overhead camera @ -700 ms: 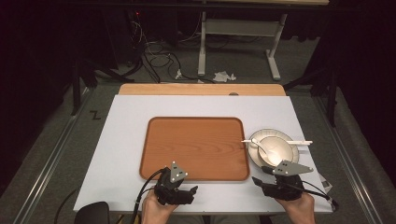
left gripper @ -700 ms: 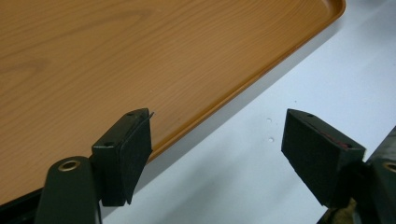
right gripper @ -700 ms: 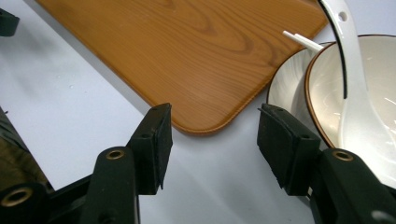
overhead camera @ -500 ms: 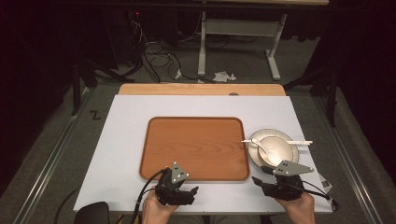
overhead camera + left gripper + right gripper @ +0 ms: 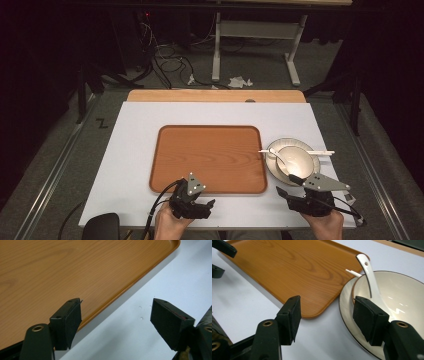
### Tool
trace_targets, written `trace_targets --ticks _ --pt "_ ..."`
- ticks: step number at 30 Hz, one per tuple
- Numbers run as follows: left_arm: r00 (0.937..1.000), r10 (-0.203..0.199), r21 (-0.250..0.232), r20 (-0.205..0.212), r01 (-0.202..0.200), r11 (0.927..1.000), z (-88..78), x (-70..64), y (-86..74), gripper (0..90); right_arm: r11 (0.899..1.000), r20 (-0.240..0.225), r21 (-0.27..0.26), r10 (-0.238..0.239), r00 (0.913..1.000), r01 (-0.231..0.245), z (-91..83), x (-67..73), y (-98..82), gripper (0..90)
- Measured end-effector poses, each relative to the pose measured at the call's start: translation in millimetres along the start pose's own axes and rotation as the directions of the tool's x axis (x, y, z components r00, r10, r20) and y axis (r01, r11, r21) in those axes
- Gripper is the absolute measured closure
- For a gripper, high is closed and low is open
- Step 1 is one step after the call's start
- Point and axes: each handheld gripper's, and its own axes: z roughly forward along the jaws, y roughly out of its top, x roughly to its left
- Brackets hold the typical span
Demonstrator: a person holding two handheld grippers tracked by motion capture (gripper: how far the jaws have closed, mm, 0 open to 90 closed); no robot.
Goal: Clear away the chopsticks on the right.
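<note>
The bowl [image 5: 296, 161], with a white spoon [image 5: 369, 281] resting in it, is seen stacked on a plate [image 5: 272, 165] just right of the wooden tray [image 5: 210, 157] on the white table [image 5: 135, 150]. The right gripper [image 5: 292, 184] is held at the bowl's near rim with its jaws spread wide and nothing between them; the left gripper [image 5: 192, 196] is likewise held wide open and empty over the tray's near edge. The spoon's pierced handle tip is made out in the right gripper view, whereas the whole layout is given by the high view.
</note>
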Motion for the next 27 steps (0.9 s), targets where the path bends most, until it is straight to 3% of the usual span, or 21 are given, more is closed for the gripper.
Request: trace_targets --ticks 8,14,20,27 --pt "0.9993 0.03 0.01 0.022 -0.031 0.9995 7.2 -3.2 6.0 24.9 1.0 0.064 -0.007 0.006 0.9979 -0.005 -12.2 -2.3 -6.0 45.0" --pt "0.9981 0.052 0.022 0.032 -0.053 0.9984 12.7 -6.1 9.5 25.2 0.99 0.099 -0.086 0.116 0.9883 -0.108 -30.6 -13.2 -14.8 46.3" --pt "0.9975 0.061 0.014 0.036 -0.062 0.998 12.9 -6.6 12.4 25.4 0.986 0.132 -0.104 0.146 0.9805 -0.132 -39.7 -20.3 -20.9 48.7" --pt "0.9978 0.062 0.014 0.024 -0.062 0.998 11.5 -5.9 12.1 25.4 0.986 0.172 -0.086 0.158 0.9724 -0.145 -38.8 -31.9 -20.4 45.0"
